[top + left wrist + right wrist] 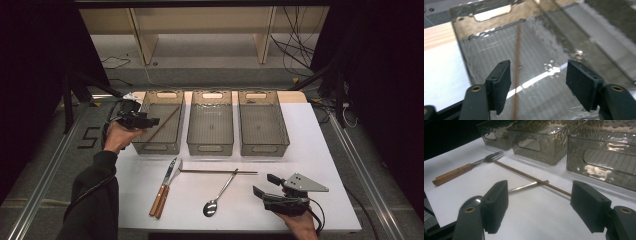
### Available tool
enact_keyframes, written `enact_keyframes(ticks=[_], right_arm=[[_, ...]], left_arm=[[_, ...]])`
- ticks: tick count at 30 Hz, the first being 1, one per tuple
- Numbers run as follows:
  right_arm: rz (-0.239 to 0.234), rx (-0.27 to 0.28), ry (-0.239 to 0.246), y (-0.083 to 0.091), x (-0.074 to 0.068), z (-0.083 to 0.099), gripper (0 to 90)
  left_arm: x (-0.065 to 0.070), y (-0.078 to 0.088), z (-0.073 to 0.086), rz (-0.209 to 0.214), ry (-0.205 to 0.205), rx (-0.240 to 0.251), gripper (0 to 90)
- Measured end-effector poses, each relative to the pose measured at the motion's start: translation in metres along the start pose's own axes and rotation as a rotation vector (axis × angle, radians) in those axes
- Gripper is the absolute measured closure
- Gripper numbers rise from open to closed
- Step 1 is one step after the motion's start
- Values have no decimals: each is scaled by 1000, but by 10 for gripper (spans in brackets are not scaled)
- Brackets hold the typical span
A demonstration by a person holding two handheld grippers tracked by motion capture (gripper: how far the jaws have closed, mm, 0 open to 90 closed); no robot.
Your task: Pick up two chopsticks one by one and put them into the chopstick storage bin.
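Here one chopstick point(163, 123) lies slanted in the left bin point(150, 147), below the left hand-held gripper point(150, 121), whose jaws stand open and empty. Left on the tabletop point(310, 150) are a second chopstick point(220, 171), spoon point(219, 194), knife point(165, 186) and fork point(477, 161), near the open, empty right hand-held gripper point(263, 185); the spoon's handle crosses the second chopstick.
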State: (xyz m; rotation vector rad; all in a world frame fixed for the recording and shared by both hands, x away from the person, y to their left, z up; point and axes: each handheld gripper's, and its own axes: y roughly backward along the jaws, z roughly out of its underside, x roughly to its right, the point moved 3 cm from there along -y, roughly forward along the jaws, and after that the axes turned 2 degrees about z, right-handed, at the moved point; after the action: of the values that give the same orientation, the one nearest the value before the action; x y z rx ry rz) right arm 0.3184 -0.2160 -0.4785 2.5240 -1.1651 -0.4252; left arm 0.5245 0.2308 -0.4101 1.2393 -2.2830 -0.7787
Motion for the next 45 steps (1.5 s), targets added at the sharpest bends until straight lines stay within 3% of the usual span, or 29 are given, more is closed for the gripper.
enact_keyframes(ticks=[9,14,21,25,28,39,45], right_arm=[[-1,0,3,0,-1,0,312],[-1,-1,2,-1,-1,0,312],[-4,-1,7,0,-2,0,312],[-5,-1,7,0,-2,0,312],[-6,0,8,1,-2,0,312],[-7,-2,10,0,-2,1,312],[-8,-2,9,0,-2,1,312]], left_arm=[[41,17,7,94,-23,67,265],[73,21,14,155,-79,83,241],[116,6,22,226,-185,24,235],[140,-7,28,270,-267,-40,240],[154,-14,32,297,-304,-67,243],[181,-38,46,348,-369,-134,254],[191,-49,53,366,-420,-200,263]])
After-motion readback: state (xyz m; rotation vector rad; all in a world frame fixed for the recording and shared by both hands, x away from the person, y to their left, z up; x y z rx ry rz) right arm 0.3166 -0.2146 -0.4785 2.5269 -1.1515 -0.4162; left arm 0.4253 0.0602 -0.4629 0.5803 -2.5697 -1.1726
